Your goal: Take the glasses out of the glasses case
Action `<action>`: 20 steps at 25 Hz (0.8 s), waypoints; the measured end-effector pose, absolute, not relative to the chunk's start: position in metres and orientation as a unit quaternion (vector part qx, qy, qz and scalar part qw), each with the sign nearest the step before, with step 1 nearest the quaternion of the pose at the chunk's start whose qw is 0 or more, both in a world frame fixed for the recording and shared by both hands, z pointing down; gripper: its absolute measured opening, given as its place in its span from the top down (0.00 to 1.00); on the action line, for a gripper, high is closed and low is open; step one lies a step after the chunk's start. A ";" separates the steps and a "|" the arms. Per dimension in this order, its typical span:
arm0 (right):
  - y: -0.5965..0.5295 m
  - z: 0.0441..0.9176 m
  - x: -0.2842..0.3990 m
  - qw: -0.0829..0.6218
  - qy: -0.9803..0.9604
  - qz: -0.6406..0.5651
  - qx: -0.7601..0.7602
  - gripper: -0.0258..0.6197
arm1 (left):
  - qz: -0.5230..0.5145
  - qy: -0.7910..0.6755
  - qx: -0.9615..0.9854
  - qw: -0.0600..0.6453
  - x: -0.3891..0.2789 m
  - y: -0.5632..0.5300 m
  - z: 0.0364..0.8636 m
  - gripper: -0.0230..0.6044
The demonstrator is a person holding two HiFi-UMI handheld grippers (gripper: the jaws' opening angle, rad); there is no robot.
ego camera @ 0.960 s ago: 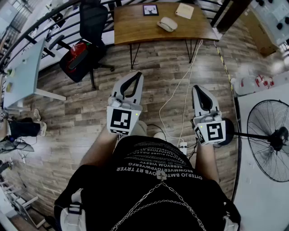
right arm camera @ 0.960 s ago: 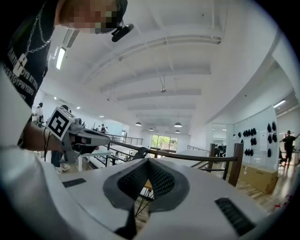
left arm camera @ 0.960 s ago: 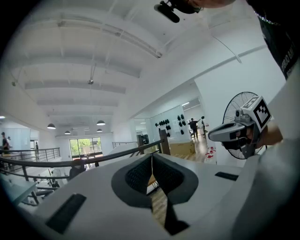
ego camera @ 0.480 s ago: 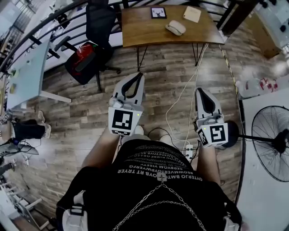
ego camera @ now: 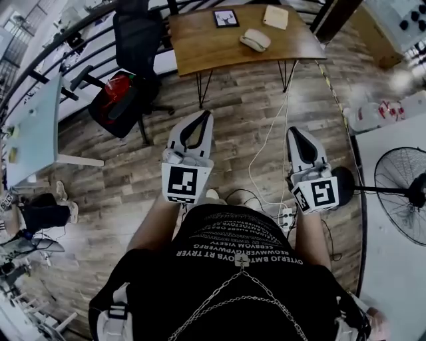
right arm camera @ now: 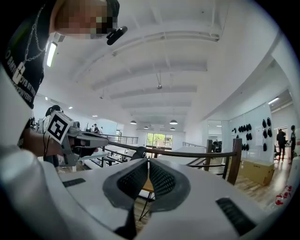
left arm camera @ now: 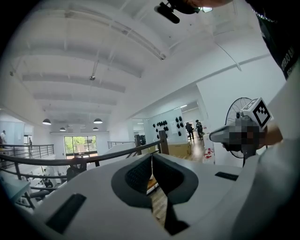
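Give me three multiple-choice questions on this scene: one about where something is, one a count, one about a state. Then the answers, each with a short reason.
1. Where is the pale oval glasses case?
A. on the brown wooden table
B. in a drawer
C. on a shelf

2. How many things lie on that table?
A. one
B. three
C. five

3. How do the jaws of the right hand-held gripper stand?
A. wide apart
B. closed on the case
C. shut, with nothing between them

Answers:
1 A: the head view shows it on the tabletop.
2 B: the case, a black-framed marker card and a tan notepad.
3 C: its pads meet on nothing.
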State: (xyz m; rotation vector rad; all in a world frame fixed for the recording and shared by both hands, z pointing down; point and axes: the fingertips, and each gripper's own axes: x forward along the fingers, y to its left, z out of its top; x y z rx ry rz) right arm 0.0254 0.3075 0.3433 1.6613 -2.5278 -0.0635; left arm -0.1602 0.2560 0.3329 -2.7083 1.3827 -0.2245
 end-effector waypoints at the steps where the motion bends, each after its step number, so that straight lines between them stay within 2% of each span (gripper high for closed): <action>1: 0.306 0.343 0.020 0.059 -0.833 -0.021 0.550 0.93 | -0.072 0.451 -0.888 0.046 -0.166 0.254 0.333 0.92; 9: 0.305 0.345 -0.020 0.062 -0.826 -0.003 0.560 0.92 | -0.053 0.431 -0.900 0.037 -0.206 0.247 0.337 0.92; 12: 0.311 0.346 -0.033 0.064 -0.825 0.003 0.562 0.83 | -0.055 0.425 -0.903 0.032 -0.214 0.249 0.344 0.92; 20: 0.321 0.340 -0.038 0.064 -0.821 0.006 0.568 0.78 | -0.053 0.422 -0.905 0.019 -0.229 0.263 0.355 0.92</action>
